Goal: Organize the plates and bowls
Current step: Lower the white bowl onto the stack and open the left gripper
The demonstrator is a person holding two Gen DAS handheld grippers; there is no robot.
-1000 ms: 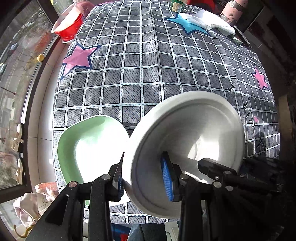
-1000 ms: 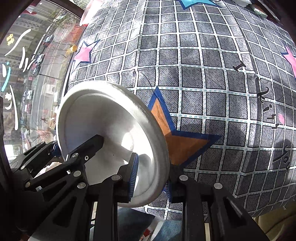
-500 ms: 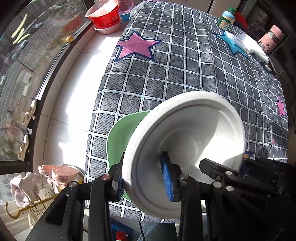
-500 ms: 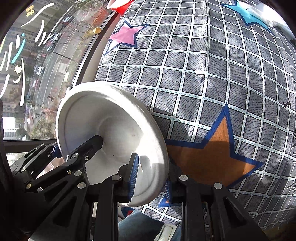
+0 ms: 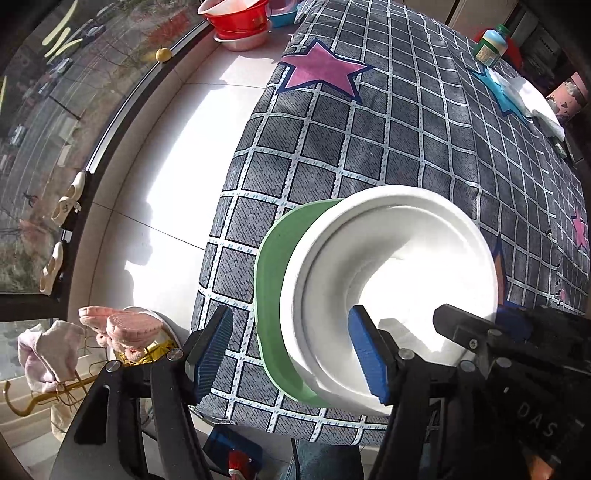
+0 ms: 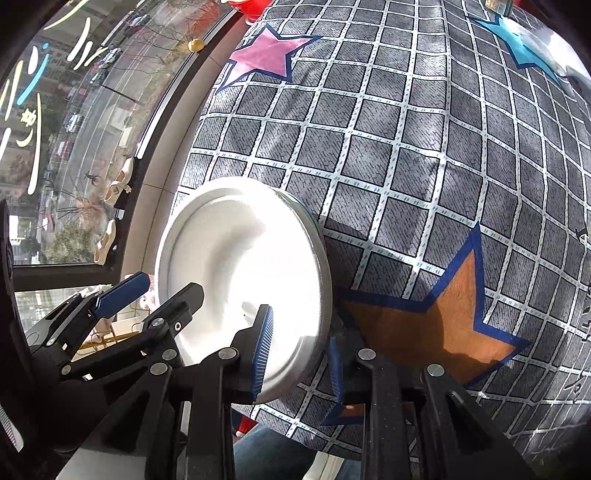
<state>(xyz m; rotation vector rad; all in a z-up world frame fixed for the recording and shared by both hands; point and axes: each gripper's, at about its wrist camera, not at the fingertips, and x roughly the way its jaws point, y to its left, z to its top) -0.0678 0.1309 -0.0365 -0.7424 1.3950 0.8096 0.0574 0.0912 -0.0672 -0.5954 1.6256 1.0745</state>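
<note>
A white plate [image 5: 388,280] lies nested in a green plate [image 5: 273,280] at the front left corner of the checked tablecloth [image 5: 406,140]. My left gripper [image 5: 291,354] straddles the near rim of both plates. Its jaws are opening, and its fingertips [image 5: 214,350] stand clear of the green rim. In the right wrist view the white plate [image 6: 236,266] tilts toward the camera. My right gripper [image 6: 299,362] has the plate's rim between its jaws, which are opening with a small gap at the outer pad. The left gripper's fingertips [image 6: 122,293] show at the plate's far side.
Stacked red and pink bowls [image 5: 236,18] sit on the sill at the far left. A green-capped bottle [image 5: 489,44], a white cloth [image 5: 535,103] and a pink cup [image 5: 569,96] stand at the table's far right. Pink slippers [image 5: 122,325] lie on the floor.
Both grippers carried the white plate leftward and set it into the green plate. The left jaws went from gripping the rim to wide apart, and the right jaws parted slightly.
</note>
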